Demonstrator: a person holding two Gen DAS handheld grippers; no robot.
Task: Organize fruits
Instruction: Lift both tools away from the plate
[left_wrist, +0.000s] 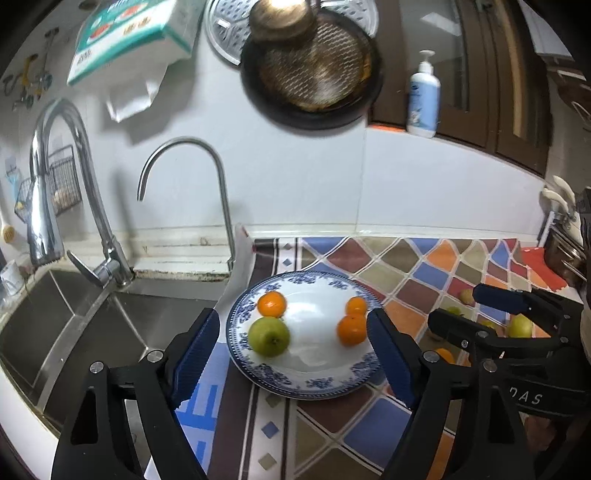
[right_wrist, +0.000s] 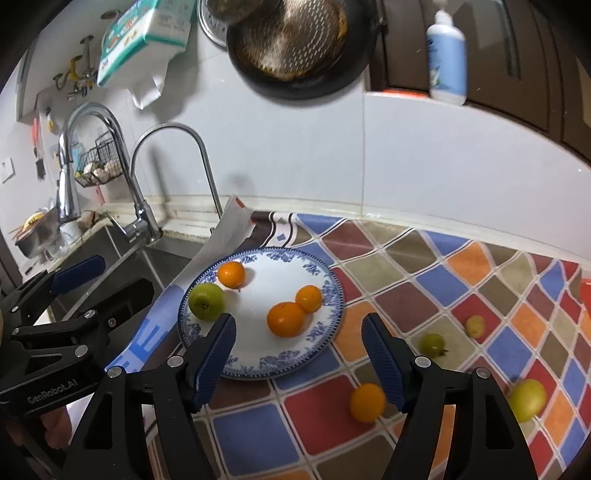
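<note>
A blue-and-white plate (left_wrist: 306, 384) (right_wrist: 325, 280) on the patterned counter holds a green apple (left_wrist: 268, 336) (right_wrist: 207, 301) and three oranges (left_wrist: 351, 328) (right_wrist: 286, 319). My left gripper (left_wrist: 291, 358) is open and empty just above the plate's near side. My right gripper (right_wrist: 299, 354) is open and empty over the plate's near right edge; it shows at the right of the left wrist view (left_wrist: 472, 314). Loose on the counter are an orange (right_wrist: 366, 402), a yellow-green fruit (right_wrist: 528, 400), a small green fruit (right_wrist: 432, 343) and a small yellow fruit (right_wrist: 474, 325).
A steel sink (left_wrist: 74, 332) with two taps (left_wrist: 48, 206) lies left of the plate. A dark pan (left_wrist: 314, 70) and a tissue pack (left_wrist: 133, 40) hang on the wall above. A soap bottle (left_wrist: 424, 99) stands on the sill at right.
</note>
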